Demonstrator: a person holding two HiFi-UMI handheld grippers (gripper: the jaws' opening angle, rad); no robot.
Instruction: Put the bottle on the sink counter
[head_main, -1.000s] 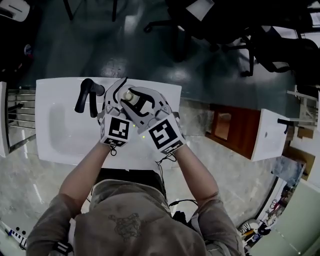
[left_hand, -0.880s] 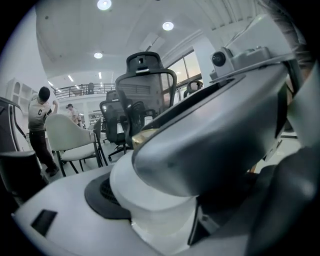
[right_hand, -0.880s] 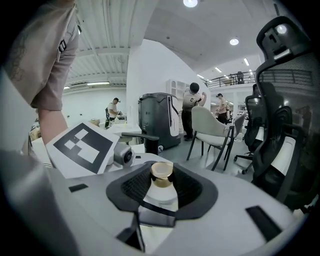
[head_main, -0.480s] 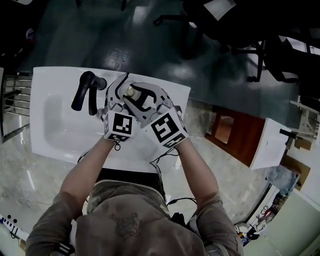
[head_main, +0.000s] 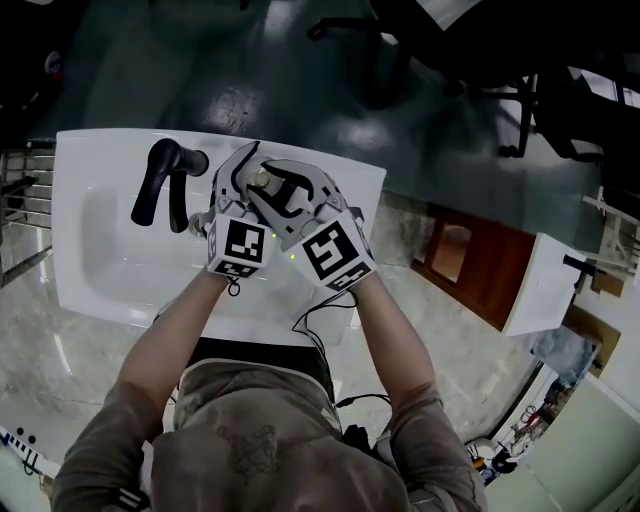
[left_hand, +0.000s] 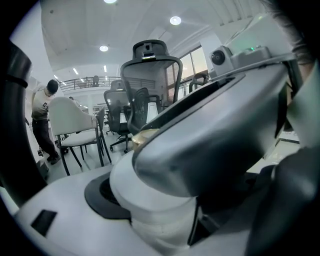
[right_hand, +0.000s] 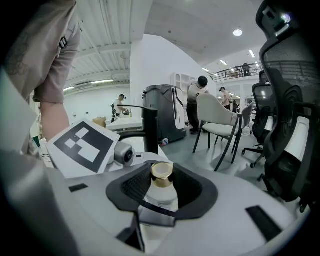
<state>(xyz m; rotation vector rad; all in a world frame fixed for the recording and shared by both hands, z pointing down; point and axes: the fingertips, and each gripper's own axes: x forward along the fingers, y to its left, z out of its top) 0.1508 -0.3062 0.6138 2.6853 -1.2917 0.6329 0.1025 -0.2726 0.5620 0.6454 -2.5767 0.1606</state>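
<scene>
My left gripper (head_main: 238, 178) and right gripper (head_main: 290, 190) both clamp, jaws part-closed, the small white gold-capped plastic bottle (head_main: 260, 180) upright near the white sink counter's (head_main: 100, 290) back edge. I judge this the set-down step: next, seat its base flat, then release.

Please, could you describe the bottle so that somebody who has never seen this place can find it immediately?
Find the white sink with the black tap at its back. Just right of the tap, the left gripper and the right gripper close on the bottle from both sides. It is small and white with a gold cap, the only such thing there.
</scene>
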